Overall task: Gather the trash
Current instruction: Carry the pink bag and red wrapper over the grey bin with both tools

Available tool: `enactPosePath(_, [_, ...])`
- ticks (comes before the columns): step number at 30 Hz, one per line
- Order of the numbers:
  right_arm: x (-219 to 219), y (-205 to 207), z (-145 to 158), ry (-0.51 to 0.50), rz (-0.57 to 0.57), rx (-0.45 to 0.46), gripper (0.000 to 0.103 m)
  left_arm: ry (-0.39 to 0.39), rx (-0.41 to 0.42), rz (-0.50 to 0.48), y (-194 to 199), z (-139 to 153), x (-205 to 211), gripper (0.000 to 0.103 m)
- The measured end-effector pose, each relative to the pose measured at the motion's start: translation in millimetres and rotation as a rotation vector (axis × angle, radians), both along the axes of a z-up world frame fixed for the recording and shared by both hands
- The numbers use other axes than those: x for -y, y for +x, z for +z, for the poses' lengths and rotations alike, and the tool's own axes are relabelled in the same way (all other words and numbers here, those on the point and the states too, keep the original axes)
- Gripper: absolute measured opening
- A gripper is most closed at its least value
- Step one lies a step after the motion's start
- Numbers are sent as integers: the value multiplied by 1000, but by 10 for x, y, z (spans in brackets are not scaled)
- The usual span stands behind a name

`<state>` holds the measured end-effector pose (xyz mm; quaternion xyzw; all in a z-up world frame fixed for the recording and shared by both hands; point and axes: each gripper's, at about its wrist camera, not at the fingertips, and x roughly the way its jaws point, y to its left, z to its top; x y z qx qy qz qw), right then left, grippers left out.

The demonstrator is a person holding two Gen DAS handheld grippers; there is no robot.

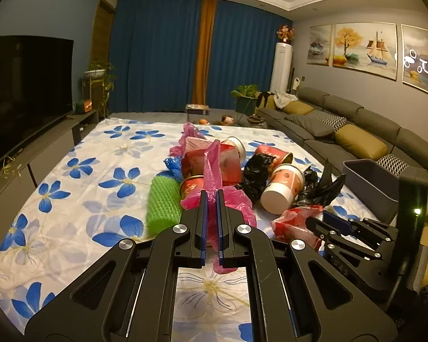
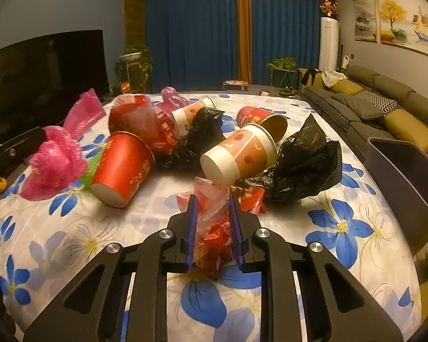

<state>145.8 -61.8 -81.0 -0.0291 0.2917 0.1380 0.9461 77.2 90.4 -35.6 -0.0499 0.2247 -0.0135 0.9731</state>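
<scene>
Pinching a crumpled pink plastic bag, left gripper jaws nearly shut; right gripper jaws narrow around a red-and-clear plastic wrapper. Tipped paper cups and black bags just beyond; grey bin right.

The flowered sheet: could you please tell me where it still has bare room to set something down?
The flowered sheet lies bare on the side toward the television, left of the green foam sleeve, and along its far edge by the curtains. The middle is crowded with cups and bags, up to the grey bin.
</scene>
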Motion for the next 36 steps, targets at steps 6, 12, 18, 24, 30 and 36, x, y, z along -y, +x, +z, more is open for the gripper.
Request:
enactPosePath(6, [87,-251,124,7,24,52,3,-1,13,-11,-30,31,36,5])
enactPosePath(12, [198,-424,252,30,20,105,3,-5,27,-20,-65,73,64,5])
enactPosePath(18, [326,-582,416,48,10,159,3,-2,48,-51,-78,151,205,5])
enactPosePath(24, [525,-659,581,65,-25,207,3,9,74,-92,-33,250,443,5])
enactPosePath(30, [902,-671,778,76,-106,269,3,13,108,-169,104,413,836,5])
enactPosePath(36, [1407,-652,941,60,-229,331,3,2,151,-267,307,582,1390,5])
